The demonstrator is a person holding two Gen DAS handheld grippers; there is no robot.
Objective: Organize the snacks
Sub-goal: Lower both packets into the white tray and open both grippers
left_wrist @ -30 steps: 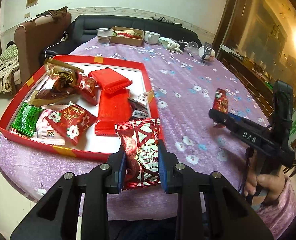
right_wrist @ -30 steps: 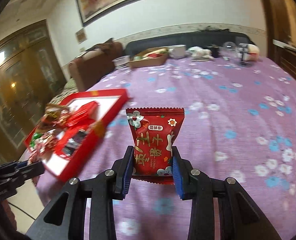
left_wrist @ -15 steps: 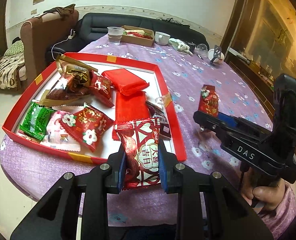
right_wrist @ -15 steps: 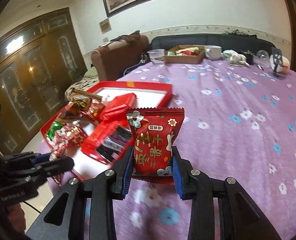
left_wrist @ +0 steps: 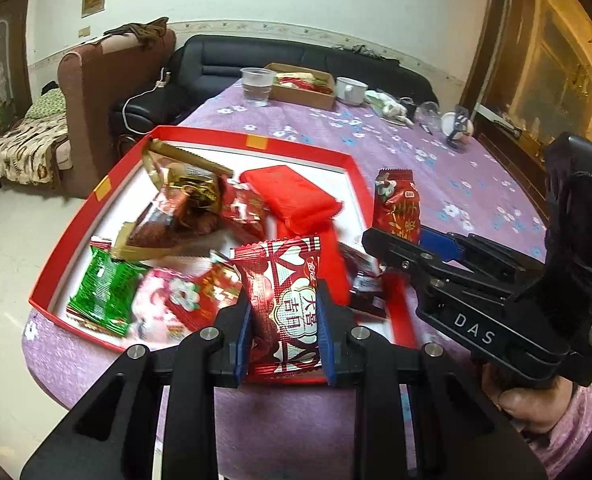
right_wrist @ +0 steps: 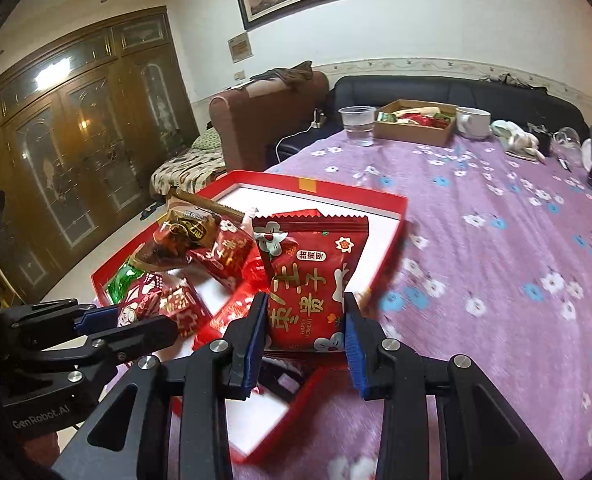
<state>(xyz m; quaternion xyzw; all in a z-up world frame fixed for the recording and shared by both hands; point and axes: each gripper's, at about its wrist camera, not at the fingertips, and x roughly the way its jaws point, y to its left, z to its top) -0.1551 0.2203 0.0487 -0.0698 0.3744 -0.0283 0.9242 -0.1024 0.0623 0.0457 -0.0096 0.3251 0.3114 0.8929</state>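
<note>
Left claw clenched on a foil snack packet, held upright over the red tray's near edge at 6 o'clock. Right claw grips a red date packet by its lower half, long axis vertical, crimped top at 12, above the tray's right rim. Both look light, crinkly, slippery, probably crushable; hold by the sides, near the bottom seam. Tray sits on the desk.

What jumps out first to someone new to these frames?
Each gripper is shut on a red snack packet: the left gripper holds a heart-patterned packet, the right gripper a flower-printed packet. Beyond them a red tray, heaped with snacks, sits on the purple flowered tablecloth.
</note>
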